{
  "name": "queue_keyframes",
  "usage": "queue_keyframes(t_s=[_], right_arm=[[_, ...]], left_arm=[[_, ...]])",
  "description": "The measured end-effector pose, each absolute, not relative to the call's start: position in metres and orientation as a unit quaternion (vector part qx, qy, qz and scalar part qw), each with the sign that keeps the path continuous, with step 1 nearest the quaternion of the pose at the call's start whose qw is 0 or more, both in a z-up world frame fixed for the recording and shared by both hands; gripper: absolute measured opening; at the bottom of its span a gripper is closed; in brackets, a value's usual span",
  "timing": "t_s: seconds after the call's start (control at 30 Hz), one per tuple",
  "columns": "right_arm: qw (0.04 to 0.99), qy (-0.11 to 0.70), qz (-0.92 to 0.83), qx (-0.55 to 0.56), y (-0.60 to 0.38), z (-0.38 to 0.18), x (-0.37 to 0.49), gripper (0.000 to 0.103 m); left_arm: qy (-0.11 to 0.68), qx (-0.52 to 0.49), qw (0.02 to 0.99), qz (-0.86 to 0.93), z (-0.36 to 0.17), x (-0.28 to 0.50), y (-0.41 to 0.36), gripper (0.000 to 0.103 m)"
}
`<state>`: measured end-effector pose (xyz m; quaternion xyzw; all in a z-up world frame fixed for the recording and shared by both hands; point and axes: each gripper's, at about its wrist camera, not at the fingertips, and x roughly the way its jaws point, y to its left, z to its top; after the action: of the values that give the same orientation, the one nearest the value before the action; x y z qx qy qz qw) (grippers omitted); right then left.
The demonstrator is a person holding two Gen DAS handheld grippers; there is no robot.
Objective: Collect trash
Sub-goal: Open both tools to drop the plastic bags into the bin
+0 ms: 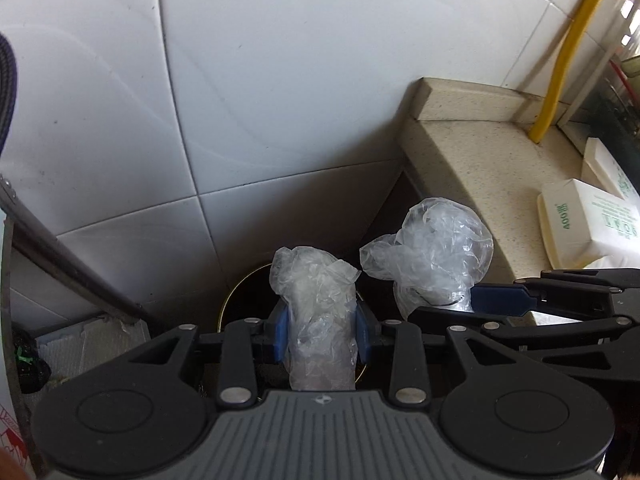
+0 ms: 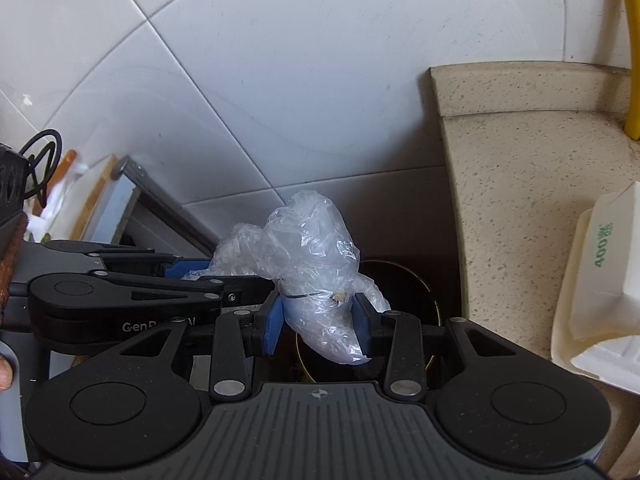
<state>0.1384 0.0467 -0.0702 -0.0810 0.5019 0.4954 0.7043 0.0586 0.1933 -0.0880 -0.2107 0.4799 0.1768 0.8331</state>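
**Both grippers hold crumpled plastic above the bin**

Our left gripper [image 1: 322, 332] has its jaws pressed in on a wad of clear crumpled plastic [image 1: 316, 312], which stands up between the blue pads [image 1: 280, 330] and reaches back toward the camera. Our right gripper [image 2: 318, 320] has its jaws clamped on a second clear plastic wad [image 2: 308, 264]; a thin dark tie and a small brownish speck show on it at the level of the pads. In the left wrist view that second wad [image 1: 432, 244] sits just to the right of the first, the two nearly touching.

Below and behind both wads we see the dark round mouth of a bin [image 2: 404, 280] with a brassy rim, standing in the corner by the white tiled wall [image 1: 240, 100]. To the right lies the speckled beige table [image 1: 480, 160], carrying white boxes with green print [image 1: 588, 220]. A yellow pipe [image 1: 568, 60] rises from the table's back edge.
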Motion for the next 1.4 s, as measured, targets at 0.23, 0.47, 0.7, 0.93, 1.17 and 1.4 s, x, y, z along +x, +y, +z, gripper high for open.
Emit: queue_keyframes(t_s=[0.23,0.47,0.7,0.93,1.17,1.4], right_arm=[[0.702,0.507,0.492,-0.089,0.058,-0.077,0.142,0.055],[0.700,0.516,0.483,-0.098,0.061,-0.083,0.148,0.070],[0.691,0.522,0.489,-0.099,0.066,-0.091,0.147,0.071],[0.687,0.524,0.493,-0.102,0.071,-0.093,0.147,0.073],[0.695,0.520,0.488,-0.094,0.063,-0.085,0.147,0.073],[0.723,0.485,0.487,-0.072,0.038,-0.052,0.137,0.073]], left_arm=[[0.488,-0.226,0.824,0.178,-0.100,0.067,0.206,0.036],[0.498,-0.238,0.813,0.186,-0.110,0.071,0.218,0.036],[0.503,-0.244,0.809,0.184,-0.115,0.078,0.226,0.040],[0.511,-0.255,0.801,0.177,-0.121,0.086,0.230,0.059],[0.506,-0.252,0.808,0.169,-0.113,0.091,0.230,0.059],[0.491,-0.223,0.832,0.131,-0.083,0.102,0.212,0.059]])
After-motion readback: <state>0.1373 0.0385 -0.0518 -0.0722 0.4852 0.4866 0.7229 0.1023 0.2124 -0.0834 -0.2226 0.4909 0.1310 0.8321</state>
